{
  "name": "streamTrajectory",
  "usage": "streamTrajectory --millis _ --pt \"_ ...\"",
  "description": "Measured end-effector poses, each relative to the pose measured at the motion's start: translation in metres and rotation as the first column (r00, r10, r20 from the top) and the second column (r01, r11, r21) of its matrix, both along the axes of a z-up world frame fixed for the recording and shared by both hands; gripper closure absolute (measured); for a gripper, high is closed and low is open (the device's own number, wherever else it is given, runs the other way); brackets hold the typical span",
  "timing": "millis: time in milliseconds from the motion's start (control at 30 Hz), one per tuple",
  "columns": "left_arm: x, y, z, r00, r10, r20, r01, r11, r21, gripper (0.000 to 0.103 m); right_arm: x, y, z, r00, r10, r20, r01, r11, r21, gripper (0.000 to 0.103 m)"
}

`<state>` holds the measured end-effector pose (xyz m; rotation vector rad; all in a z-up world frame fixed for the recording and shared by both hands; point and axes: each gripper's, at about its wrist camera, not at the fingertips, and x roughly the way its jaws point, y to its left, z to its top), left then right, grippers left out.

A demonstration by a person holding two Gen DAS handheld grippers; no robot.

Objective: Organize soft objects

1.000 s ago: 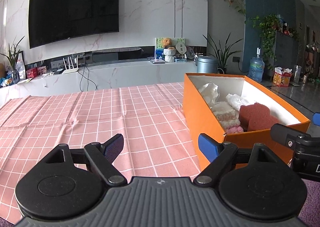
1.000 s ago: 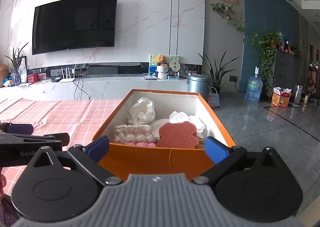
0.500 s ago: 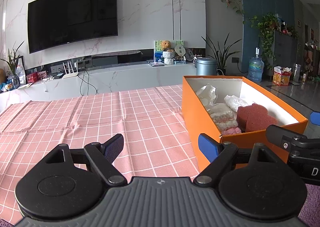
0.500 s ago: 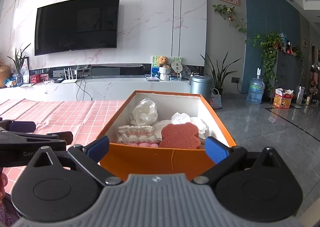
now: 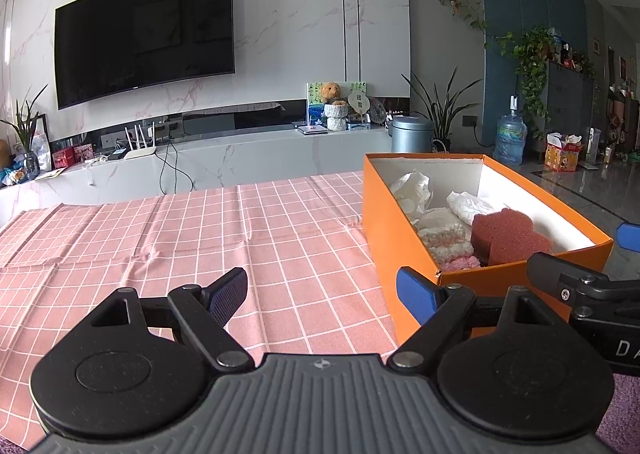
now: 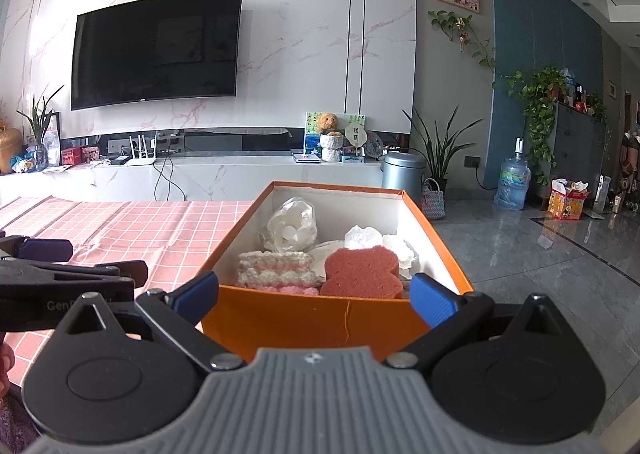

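Observation:
An orange box stands on the right end of a table with a pink checked cloth. Inside it lie a reddish flower-shaped sponge, a pink and cream knitted piece, a clear plastic bag and crumpled white tissue. My left gripper is open and empty, above the cloth beside the box's left wall. My right gripper is open and empty, in front of the box's near wall.
A white TV console and a wall TV stand beyond the table. A grey bin, plants and a water bottle stand on the tiled floor to the right. The table's right edge lies by the box.
Both grippers have risen and drawn back slightly, staying open. The box and its contents have not moved.

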<state>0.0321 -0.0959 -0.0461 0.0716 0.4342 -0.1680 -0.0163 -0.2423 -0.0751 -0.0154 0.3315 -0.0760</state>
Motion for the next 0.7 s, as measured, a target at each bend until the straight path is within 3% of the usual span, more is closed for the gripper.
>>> streamTrajectory --millis 700 --pt "-0.0022 -0.0003 0.002 1.0 -0.002 -0.005 0.002 1.0 -0.001 0.004 0.0 0.0004 -0.0006 1.0 0.004 -0.009 -0.004 1.0 -0.001 0.003"
